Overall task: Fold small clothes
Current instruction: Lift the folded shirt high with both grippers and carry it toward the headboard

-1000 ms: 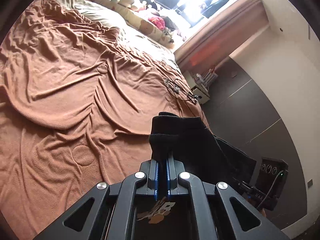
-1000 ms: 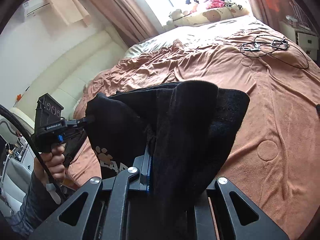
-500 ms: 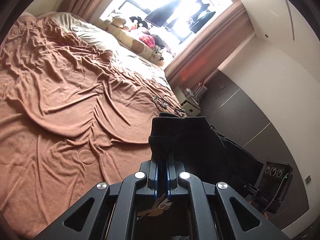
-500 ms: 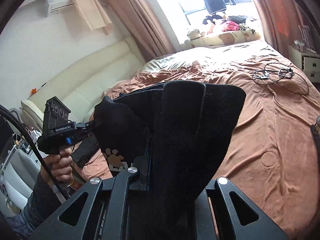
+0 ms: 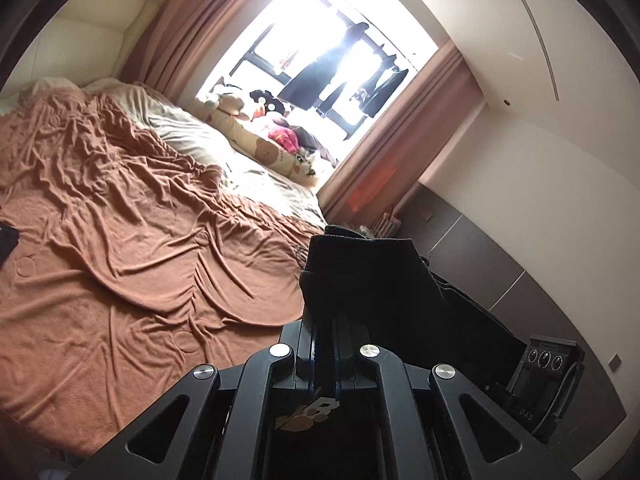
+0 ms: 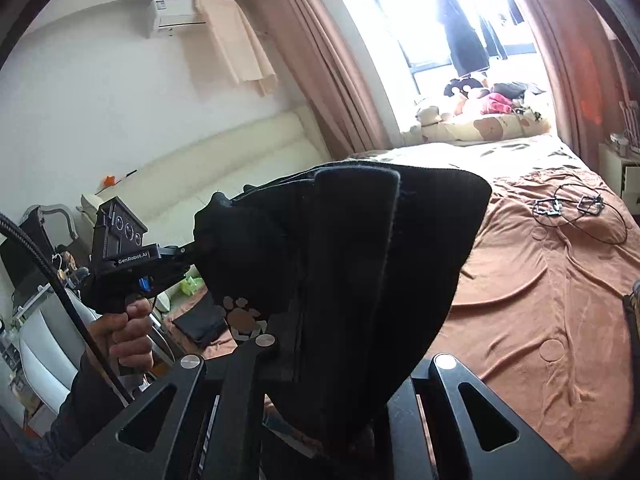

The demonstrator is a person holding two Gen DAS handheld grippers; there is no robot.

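Garment (image 6: 380, 260), black, soft, limp, light | slung between left tongs (image 6: 192, 246) and right tongs (image 5: 516, 380), both clenched on its edge | above bed (image 5: 120, 280) | regrip at corners.

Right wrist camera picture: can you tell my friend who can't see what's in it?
Two grippers hold up a black garment with an orange paw print above a bed with a brown blanket. The left gripper, held in a hand, pinches its far corner.

Both wrist views, close behind the fingers (image 5: 326, 344), share the bed (image 5: 120, 280).
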